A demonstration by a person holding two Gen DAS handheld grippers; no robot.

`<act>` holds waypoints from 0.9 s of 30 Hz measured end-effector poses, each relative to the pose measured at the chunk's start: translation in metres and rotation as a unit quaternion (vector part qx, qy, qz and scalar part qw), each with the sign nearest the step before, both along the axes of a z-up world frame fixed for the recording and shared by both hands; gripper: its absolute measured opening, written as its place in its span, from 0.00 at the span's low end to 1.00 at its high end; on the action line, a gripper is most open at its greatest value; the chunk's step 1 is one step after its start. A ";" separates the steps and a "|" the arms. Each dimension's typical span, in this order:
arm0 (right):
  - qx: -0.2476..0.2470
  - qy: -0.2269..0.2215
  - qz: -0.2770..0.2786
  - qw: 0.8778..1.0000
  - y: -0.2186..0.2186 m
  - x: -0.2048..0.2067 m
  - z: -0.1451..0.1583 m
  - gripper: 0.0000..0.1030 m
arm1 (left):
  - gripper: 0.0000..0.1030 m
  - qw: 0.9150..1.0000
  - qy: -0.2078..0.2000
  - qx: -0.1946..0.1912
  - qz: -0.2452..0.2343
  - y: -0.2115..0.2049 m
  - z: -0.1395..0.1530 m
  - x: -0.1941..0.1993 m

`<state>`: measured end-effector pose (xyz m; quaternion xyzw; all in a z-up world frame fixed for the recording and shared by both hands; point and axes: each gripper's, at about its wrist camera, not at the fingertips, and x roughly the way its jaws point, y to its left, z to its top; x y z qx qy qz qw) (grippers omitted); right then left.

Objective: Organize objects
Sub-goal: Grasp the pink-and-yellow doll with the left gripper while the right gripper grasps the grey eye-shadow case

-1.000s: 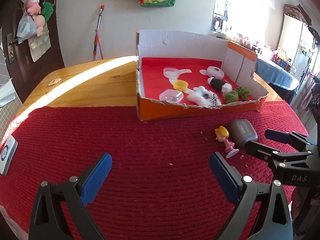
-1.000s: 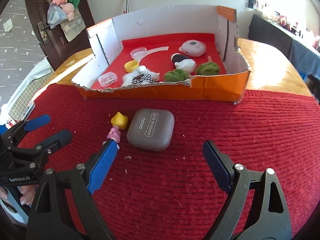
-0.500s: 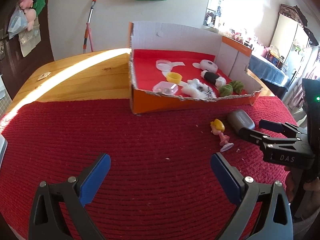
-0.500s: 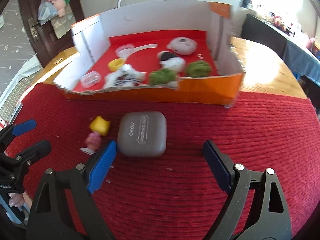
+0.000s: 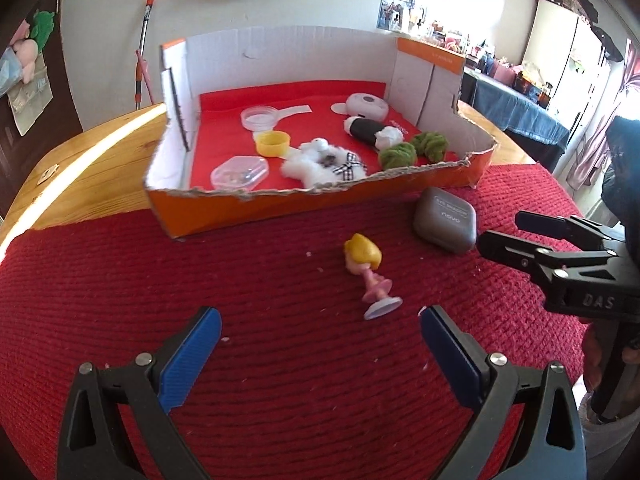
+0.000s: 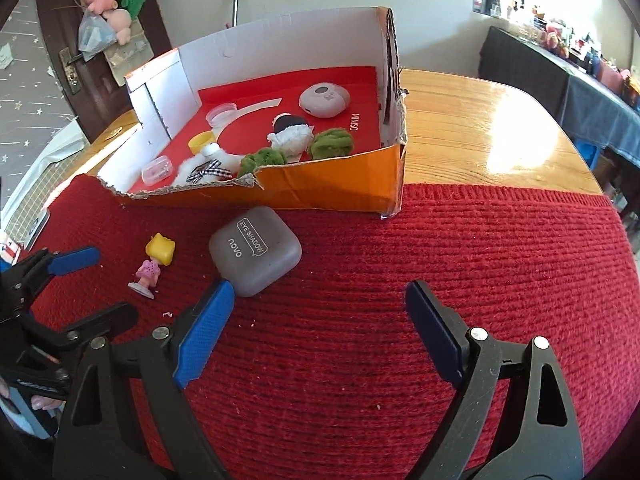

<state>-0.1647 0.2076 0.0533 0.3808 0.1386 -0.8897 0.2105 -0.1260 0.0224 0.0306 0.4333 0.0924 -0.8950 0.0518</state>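
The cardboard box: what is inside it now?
Inside the cardboard box: a clear case, a yellow cap, a round clear lid, a white fluffy toy, a black-and-white roll, two green pompoms, a pale round case. The front wall hides the nearest floor strip.

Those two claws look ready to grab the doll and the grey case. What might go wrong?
1. The doll is small and lies on its side; the wide-open left claw might pinch the mat or flick it away.
2. The grey case is smooth and rounded, so it may slip from the right claw.
3. The claws are close and could collide.
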 end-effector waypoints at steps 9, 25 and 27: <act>-0.014 -0.006 0.012 1.000 0.006 -0.005 0.002 0.86 | 0.97 0.998 -0.003 -0.063 0.023 -0.005 0.000 -0.010; 0.032 0.015 0.079 0.996 -0.026 -0.004 -0.004 0.86 | 0.77 0.999 -0.004 -0.043 -0.028 -0.003 -0.004 -0.017; 0.039 0.018 0.084 0.996 -0.030 -0.004 -0.005 0.85 | 0.73 0.999 -0.003 -0.041 -0.032 -0.003 -0.004 -0.017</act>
